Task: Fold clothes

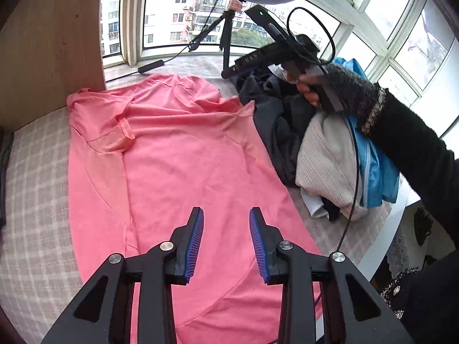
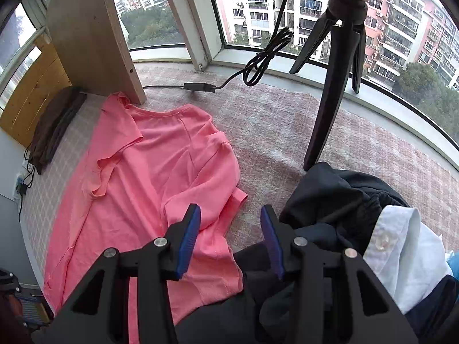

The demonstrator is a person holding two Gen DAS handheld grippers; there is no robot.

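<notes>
Under the left gripper (image 1: pixel 226 243): pink shirt (image 1: pixel 178 157) spread flat, sleeves out, unfolded | pile (image 1: pixel 321 154) to its right, unsorted | both grippers released, right gripper (image 2: pixel 229 240) empty.

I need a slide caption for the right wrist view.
Open right claw hovering over pink shirt beside dark clothes pile.
</notes>
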